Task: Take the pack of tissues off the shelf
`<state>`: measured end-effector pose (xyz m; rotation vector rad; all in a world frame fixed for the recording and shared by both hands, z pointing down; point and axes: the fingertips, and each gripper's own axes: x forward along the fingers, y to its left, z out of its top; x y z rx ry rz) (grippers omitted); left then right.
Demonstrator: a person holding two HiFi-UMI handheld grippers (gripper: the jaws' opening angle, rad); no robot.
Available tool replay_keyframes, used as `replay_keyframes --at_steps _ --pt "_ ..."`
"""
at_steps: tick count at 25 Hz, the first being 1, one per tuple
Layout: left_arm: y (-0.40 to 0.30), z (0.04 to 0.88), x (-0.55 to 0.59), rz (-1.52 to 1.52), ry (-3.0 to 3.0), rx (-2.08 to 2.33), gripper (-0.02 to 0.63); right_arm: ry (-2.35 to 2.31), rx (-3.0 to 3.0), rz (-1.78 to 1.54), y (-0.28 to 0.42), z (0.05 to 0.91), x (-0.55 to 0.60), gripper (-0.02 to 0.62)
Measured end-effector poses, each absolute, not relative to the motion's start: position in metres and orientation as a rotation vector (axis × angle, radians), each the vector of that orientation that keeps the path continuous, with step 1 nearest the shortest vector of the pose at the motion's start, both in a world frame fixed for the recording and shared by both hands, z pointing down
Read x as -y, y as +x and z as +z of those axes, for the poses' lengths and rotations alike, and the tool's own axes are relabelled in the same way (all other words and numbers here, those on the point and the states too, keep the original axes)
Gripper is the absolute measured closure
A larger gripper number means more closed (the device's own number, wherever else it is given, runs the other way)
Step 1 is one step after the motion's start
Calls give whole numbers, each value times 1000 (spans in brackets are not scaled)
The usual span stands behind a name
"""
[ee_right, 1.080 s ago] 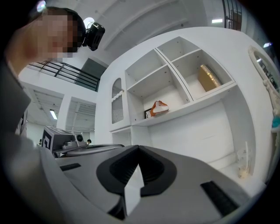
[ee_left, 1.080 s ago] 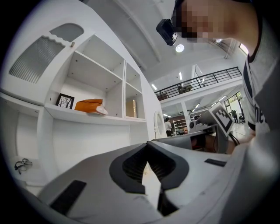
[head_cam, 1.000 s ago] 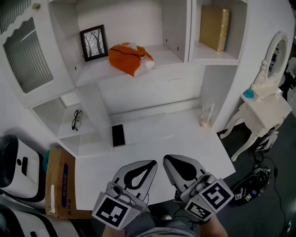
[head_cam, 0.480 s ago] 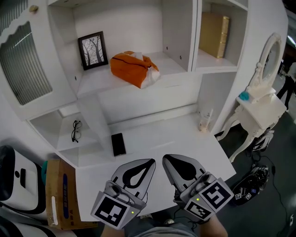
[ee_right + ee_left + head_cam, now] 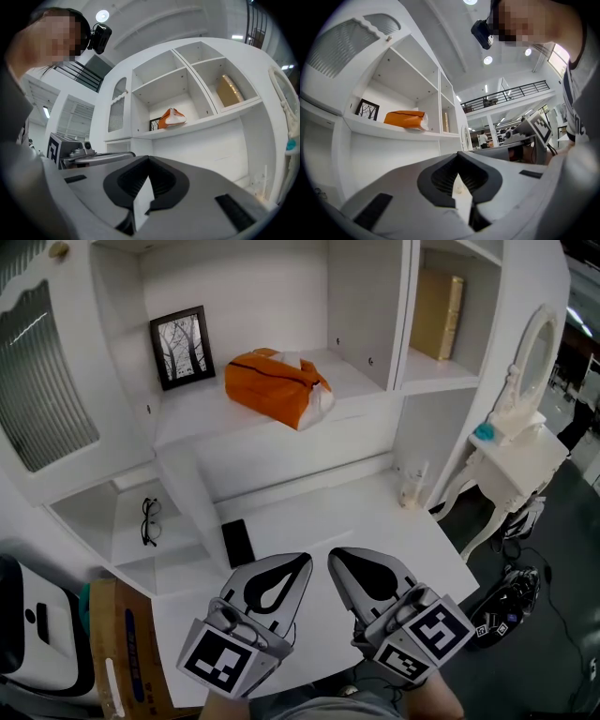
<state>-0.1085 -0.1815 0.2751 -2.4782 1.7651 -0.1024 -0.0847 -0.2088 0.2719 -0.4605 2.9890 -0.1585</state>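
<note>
On the open middle shelf point(image 5: 202, 413) of the white wall unit lies the orange pack of tissues point(image 5: 277, 382). It sits at a slant, and its white end points toward the shelf's front edge. A framed picture point(image 5: 183, 346) of bare trees leans upright near its left, not touching it. One compartment to the right, past a divider, a gold box point(image 5: 439, 302) stands upright.

Low over the near edge of the desk point(image 5: 309, 517), the left claw point(image 5: 302, 562) and the right claw point(image 5: 335, 557) hover side by side, tips aimed at the wall unit and well apart from the pack. Each claw has its jaws pressed together with nothing between them, as each gripper view shows. Both of those views look up at the orange pack on its shelf.

A black phone point(image 5: 237, 542) lies flat on the desk just ahead of the left claw. Eyeglasses point(image 5: 148, 520) rest in a lower cubby to the left. A white dressing table point(image 5: 511, 456) with an oval mirror stands off the desk's right end, and a cardboard box point(image 5: 122, 643) sits on the floor at the left.
</note>
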Motion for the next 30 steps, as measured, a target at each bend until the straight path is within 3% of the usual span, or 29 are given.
replay_keyframes --at_steps 30 --pt "-146 247 208 -25 -2500 -1615 581 -636 -2969 -17 -119 211 253 566"
